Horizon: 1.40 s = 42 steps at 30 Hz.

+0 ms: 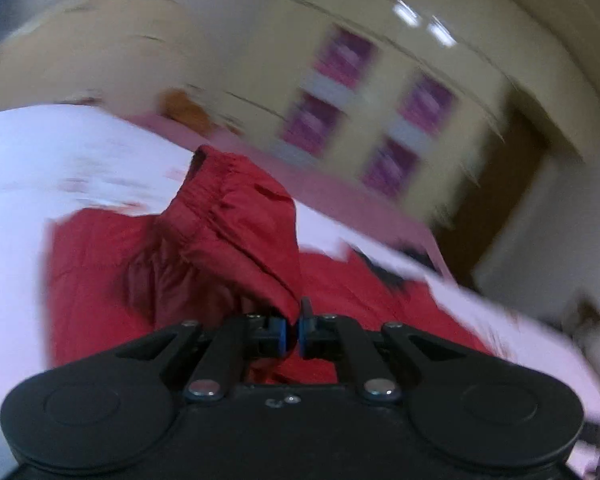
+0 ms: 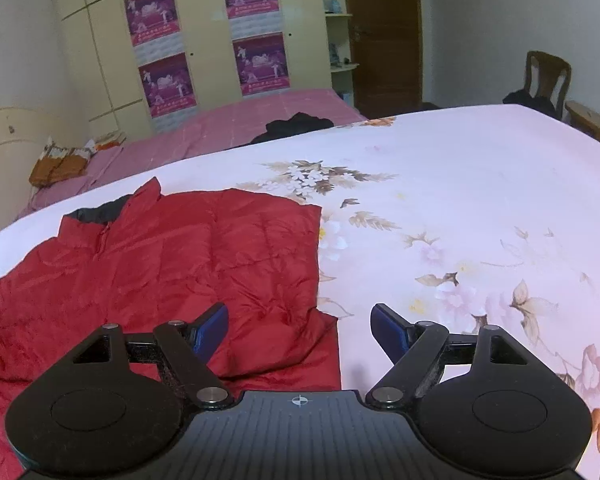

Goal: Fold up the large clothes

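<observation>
A red puffer jacket (image 2: pixel 180 256) lies spread flat on the floral white bedsheet (image 2: pixel 460 200), its collar and dark lining toward the far left. In the left wrist view, which is motion-blurred, my left gripper (image 1: pixel 295 322) is shut on the edge of the jacket's sleeve (image 1: pixel 236 232). The sleeve is lifted off the jacket body (image 1: pixel 100 264), with its gathered cuff pointing up and away. My right gripper (image 2: pixel 300 320) hovers open over the jacket's near right corner. Its blue pads (image 2: pixel 212 332) stand wide apart with nothing between them.
Behind this bed is a second bed with a pink cover (image 2: pixel 228 128), a black garment (image 2: pixel 296 124) on it. A cream wardrobe with purple posters (image 2: pixel 204 40), a brown door (image 2: pixel 384 32) and a wooden chair (image 2: pixel 546 76) line the far walls.
</observation>
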### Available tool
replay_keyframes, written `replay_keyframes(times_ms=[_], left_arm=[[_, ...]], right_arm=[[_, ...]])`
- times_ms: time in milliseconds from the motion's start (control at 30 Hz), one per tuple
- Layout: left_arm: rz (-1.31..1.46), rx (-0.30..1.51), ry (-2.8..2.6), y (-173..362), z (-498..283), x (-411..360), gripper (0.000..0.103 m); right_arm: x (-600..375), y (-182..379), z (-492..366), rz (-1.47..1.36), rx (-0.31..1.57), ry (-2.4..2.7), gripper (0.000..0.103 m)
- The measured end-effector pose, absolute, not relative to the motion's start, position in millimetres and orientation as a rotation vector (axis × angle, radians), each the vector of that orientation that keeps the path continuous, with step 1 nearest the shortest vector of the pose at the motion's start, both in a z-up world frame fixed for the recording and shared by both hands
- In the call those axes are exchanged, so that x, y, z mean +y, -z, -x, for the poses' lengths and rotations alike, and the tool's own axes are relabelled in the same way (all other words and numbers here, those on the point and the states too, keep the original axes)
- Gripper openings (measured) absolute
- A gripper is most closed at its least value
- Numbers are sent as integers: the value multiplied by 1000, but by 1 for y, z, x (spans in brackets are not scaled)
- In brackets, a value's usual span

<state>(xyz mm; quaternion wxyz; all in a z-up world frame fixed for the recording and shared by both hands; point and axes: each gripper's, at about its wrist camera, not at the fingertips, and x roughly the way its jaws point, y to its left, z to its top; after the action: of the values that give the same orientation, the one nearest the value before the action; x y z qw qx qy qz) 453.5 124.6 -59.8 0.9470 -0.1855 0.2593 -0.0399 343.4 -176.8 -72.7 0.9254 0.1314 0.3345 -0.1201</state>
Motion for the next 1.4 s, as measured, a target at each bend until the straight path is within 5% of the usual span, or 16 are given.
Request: replay_keyframes(times_ms=[333, 533, 667, 767, 1033, 1267, 1333, 1400], left_arm=[[42, 737, 377, 93, -513, -27, 5], [-18, 758, 421, 112, -481, -84, 6], [-29, 747, 469, 110, -460, -101, 51], [-26, 717, 511, 101, -447, -105, 61], [95, 612, 271, 82, -414, 11, 42], [141, 666, 67, 104, -427, 94, 37], [134, 674, 71, 110, -432, 96, 37], [128, 667, 69, 114, -436, 94, 36]], right_arm=[[-205, 72, -326, -357, 674, 310, 78], [-226, 73, -313, -388, 674, 350, 78], [-237, 74, -305, -421, 680, 353, 78], [-239, 69, -301, -436, 668, 326, 79], [-192, 58, -330, -454, 638, 67, 78], [-160, 92, -380, -522, 805, -44, 77], [-152, 98, -390, -512, 846, -75, 23], [-145, 93, -391, -466, 821, -90, 16]])
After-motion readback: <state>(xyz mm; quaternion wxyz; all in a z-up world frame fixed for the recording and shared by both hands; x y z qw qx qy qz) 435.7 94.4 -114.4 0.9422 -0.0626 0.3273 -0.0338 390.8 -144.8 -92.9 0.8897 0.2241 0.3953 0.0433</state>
